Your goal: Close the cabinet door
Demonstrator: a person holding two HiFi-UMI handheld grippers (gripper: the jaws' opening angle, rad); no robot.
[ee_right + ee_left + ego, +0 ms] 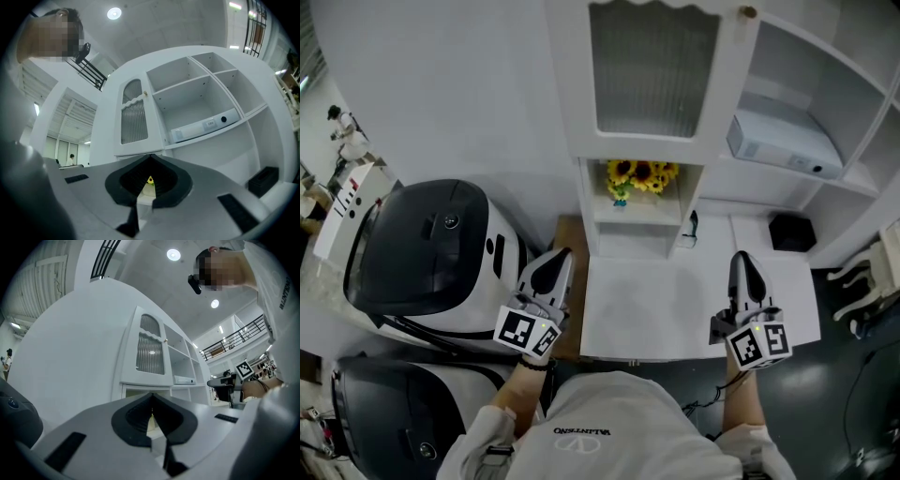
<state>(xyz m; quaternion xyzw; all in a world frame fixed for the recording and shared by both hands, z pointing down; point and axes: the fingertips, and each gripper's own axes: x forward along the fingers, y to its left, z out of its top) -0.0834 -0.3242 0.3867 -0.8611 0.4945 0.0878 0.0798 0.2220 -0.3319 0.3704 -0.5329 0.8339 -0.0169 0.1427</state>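
A white cabinet (825, 84) stands ahead, and its door (652, 70) has a ribbed glass panel and a small knob (748, 12) at its right edge. The door sits left of the open shelves; its knob edge seems to stand slightly off the frame, though I cannot tell how far. The door also shows in the left gripper view (150, 352) and the right gripper view (133, 117). My left gripper (551, 272) (151, 404) is shut and empty, low at the counter's left edge. My right gripper (742, 272) (150, 166) is shut and empty over the counter's right part. Both are well short of the door.
A white counter (666, 309) lies under the grippers. Sunflowers (639, 175) sit in a niche below the door. A white box (783, 141) lies on an open shelf and a black box (791, 232) rests at the counter's back right. Black-and-white machines (431, 248) crowd the left.
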